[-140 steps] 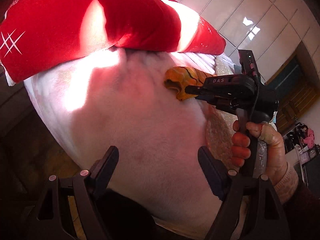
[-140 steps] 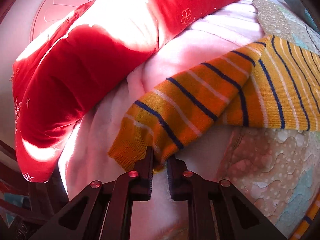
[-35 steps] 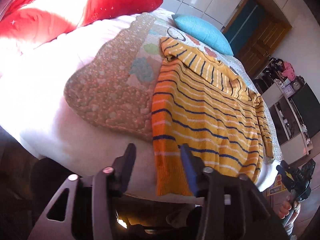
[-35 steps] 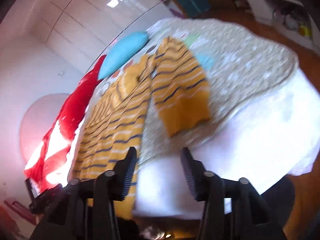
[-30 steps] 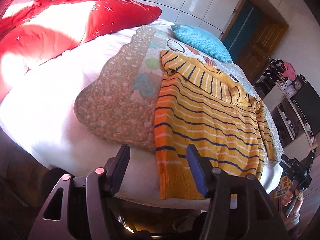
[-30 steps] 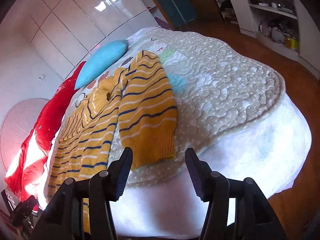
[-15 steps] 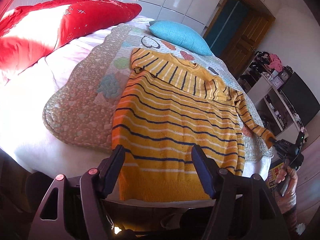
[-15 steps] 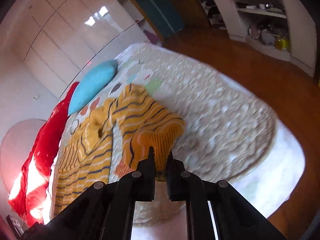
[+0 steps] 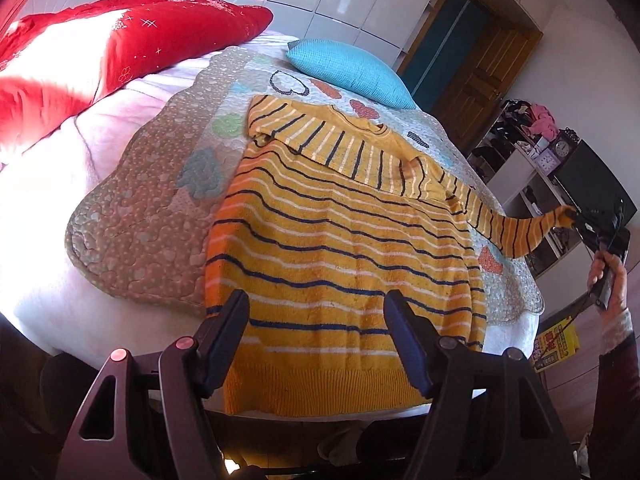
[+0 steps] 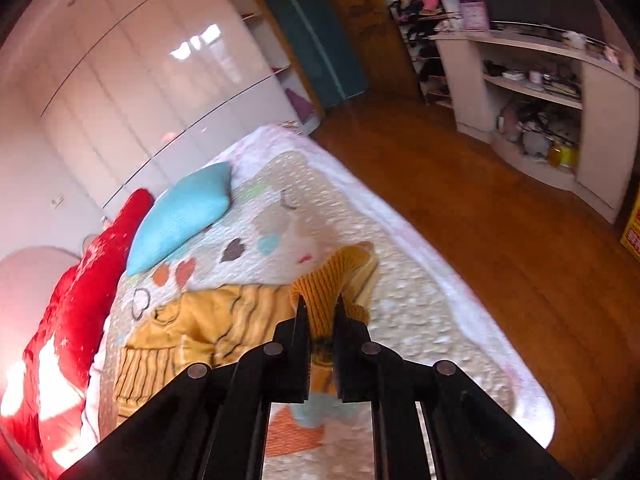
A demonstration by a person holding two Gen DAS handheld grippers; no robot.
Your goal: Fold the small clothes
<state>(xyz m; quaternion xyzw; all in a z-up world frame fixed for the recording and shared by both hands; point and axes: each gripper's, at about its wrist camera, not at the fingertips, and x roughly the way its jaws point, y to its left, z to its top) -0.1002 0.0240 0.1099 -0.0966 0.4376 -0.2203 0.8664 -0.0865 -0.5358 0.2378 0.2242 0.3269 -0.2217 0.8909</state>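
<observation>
A yellow sweater with navy and white stripes (image 9: 332,248) lies flat on the quilted bed, hem toward me; one sleeve is folded across its chest. My left gripper (image 9: 316,320) is open and empty, just above the hem. My right gripper (image 10: 320,312) is shut on the cuff of the other sleeve (image 10: 332,276) and holds it up off the bed. In the left wrist view that gripper (image 9: 576,220) holds the sleeve (image 9: 516,232) stretched out past the bed's right edge.
A turquoise cushion (image 9: 348,72) and a red pillow (image 9: 120,48) lie at the head of the bed. The patterned quilt (image 9: 152,200) covers a white sheet. Wooden floor (image 10: 500,220), shelves (image 10: 540,92) and a wardrobe (image 10: 160,80) surround the bed.
My right gripper has shut on the sleeve cuff and lifted it outward off the bed. My left gripper has moved to the middle of the hem, still open.
</observation>
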